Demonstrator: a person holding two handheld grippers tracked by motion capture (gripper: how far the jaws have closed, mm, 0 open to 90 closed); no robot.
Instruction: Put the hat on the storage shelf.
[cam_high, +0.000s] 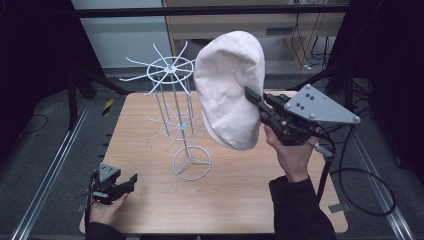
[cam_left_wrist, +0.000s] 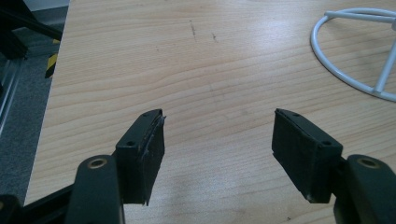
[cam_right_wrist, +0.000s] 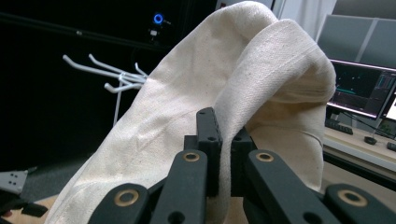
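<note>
Fingers of right gripper pinched cream cap aloft, left gripper fingers gaped wide above bare counter, wire rack beyond them.

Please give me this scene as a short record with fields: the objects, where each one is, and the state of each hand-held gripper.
held object: cream cloth hat, lifted above the table
right hand-held gripper: shut on the hat's edge
left hand-held gripper: open, empty, low over the table's near-left corner
stand: white wire rack, upright mid-table, hooks bare
surface: wooden table
</note>
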